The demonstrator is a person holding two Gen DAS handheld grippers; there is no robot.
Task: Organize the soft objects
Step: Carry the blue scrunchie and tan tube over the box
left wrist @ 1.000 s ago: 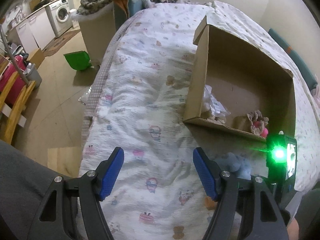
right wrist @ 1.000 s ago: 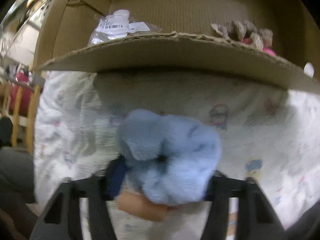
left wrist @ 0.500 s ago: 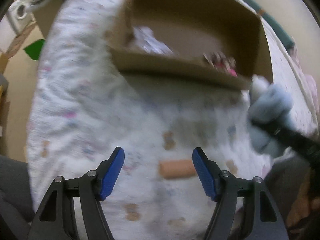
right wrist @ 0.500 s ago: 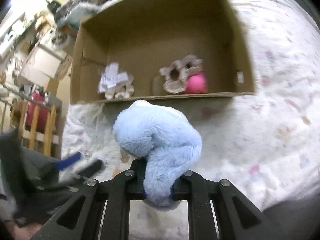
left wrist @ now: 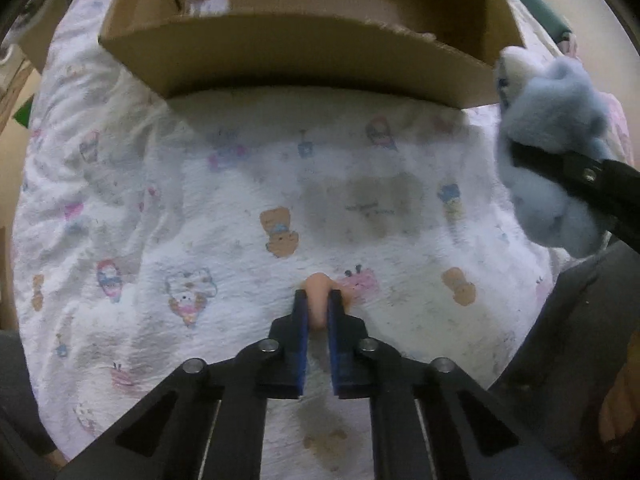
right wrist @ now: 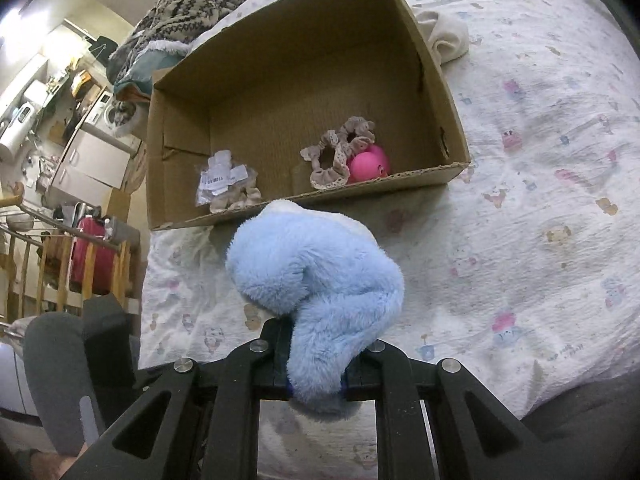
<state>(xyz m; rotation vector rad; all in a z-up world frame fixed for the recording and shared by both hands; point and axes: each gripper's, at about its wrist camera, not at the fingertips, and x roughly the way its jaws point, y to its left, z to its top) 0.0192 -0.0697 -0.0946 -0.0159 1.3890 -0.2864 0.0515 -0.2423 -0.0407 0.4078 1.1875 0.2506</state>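
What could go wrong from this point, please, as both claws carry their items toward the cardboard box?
The left claw pinches only one end of the small peach piece, so it might slip out. The blue plush bulges well beyond the right claw and could catch the cardboard box's near wall.

On the bed (left wrist: 132,208), the left tongs (left wrist: 318,308) pinch a peach tube (left wrist: 318,292) before the box (left wrist: 280,52), while the right tongs (left wrist: 532,160) grip a blue plush (left wrist: 552,120).
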